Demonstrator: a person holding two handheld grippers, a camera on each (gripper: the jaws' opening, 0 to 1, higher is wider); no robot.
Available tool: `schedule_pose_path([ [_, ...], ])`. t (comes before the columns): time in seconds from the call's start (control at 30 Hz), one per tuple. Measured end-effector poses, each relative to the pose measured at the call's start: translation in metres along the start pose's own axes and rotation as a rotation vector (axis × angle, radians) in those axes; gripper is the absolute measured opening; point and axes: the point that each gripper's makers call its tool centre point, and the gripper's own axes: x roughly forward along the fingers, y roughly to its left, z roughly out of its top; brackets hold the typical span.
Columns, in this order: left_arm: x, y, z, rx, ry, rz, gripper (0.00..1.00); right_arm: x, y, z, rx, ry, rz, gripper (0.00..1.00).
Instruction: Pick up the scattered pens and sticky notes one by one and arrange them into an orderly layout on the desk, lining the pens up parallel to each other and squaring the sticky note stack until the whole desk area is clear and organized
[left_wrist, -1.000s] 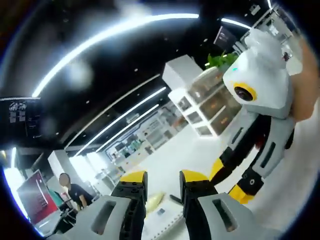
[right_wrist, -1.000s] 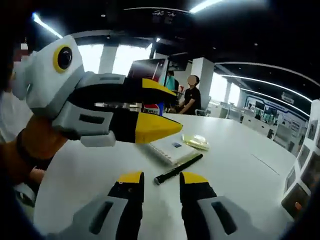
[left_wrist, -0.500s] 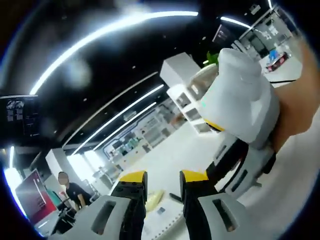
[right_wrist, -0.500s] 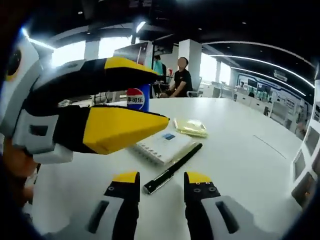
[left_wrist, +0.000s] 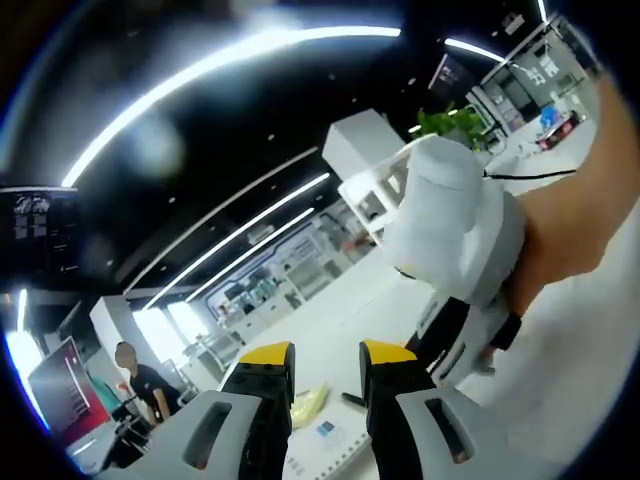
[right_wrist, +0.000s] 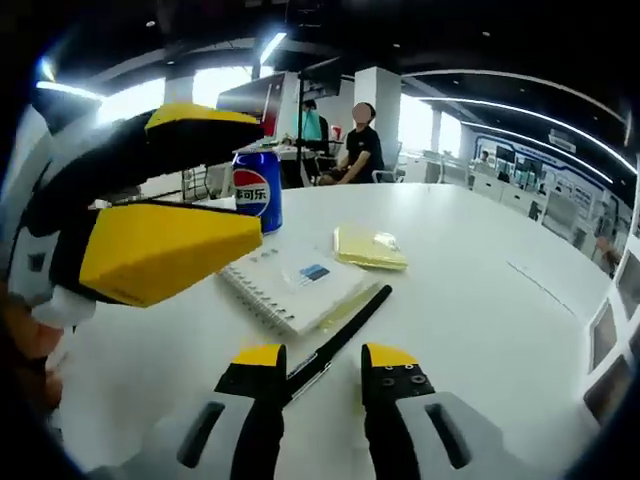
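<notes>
A black pen (right_wrist: 345, 325) lies slanted on the white desk (right_wrist: 480, 330), its near end between the tips of my right gripper (right_wrist: 326, 358), which is open just above it. Behind the pen are a white spiral notebook (right_wrist: 295, 283) and a yellow sticky note stack (right_wrist: 368, 247). My left gripper (right_wrist: 170, 245) hangs large at the left of the right gripper view, above the desk, jaws apart. In the left gripper view my left gripper (left_wrist: 327, 358) is open and holds nothing. Past it are the sticky note stack (left_wrist: 310, 404), the notebook (left_wrist: 325, 440) and the pen's end (left_wrist: 352, 401). The right gripper (left_wrist: 455, 250) sits in a hand (left_wrist: 575, 215).
A blue Pepsi can (right_wrist: 258, 190) stands behind the notebook. A person (right_wrist: 362, 148) sits at the desk's far side. White shelving (left_wrist: 375, 170) rises beyond the desk. The desk's right half is bare.
The right gripper has come down and forward, so the pen's near end now lies between its tips. In the left gripper view the right gripper has dropped lower and leftward.
</notes>
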Motion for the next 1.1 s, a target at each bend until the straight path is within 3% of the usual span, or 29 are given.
schedule_pose_path([
  [0.03, 0.000, 0.000, 0.000, 0.000, -0.001, 0.000, 0.27, 0.000, 0.000, 0.000, 0.000, 0.001, 0.000, 0.30],
  [0.07, 0.002, -0.004, 0.002, 0.016, 0.001, -0.021, 0.27, 0.008, 0.011, -0.014, -0.038, 0.048, 0.027, 0.30],
  [0.17, 0.003, -0.006, 0.001, 0.034, 0.008, -0.033, 0.27, 0.004, 0.006, -0.012, -0.063, 0.059, 0.037, 0.27],
  [0.27, 0.003, 0.001, -0.002, 0.050, 0.015, -0.020, 0.27, -0.003, -0.002, -0.019, -0.107, 0.118, 0.052, 0.26],
  [0.43, 0.001, 0.004, -0.005, 0.038, 0.017, -0.021, 0.27, -0.010, -0.013, -0.026, -0.112, 0.164, 0.082, 0.25],
  [0.5, 0.003, 0.000, -0.008, 0.042, 0.028, -0.045, 0.27, -0.014, -0.014, -0.034, -0.058, 0.192, 0.127, 0.21],
  [0.67, 0.007, -0.012, -0.012, 0.104, 0.066, -0.109, 0.24, -0.026, -0.017, -0.039, -0.105, 0.210, 0.200, 0.16],
  [0.73, 0.013, -0.022, -0.012, 0.132, 0.080, -0.177, 0.24, -0.029, -0.019, -0.040, -0.124, 0.221, 0.219, 0.15],
  [0.83, 0.020, -0.031, -0.022, 0.197, 0.148, -0.286, 0.21, -0.038, -0.023, -0.046, -0.172, 0.264, 0.245, 0.14],
  [0.9, 0.023, -0.031, -0.030, 0.338, 0.202, -0.333, 0.15, -0.042, -0.023, -0.047, -0.224, 0.271, 0.264, 0.13],
  [1.1, 0.028, -0.044, -0.031, 0.353, 0.233, -0.449, 0.15, -0.051, -0.026, -0.049, -0.384, 0.286, 0.289, 0.12],
])
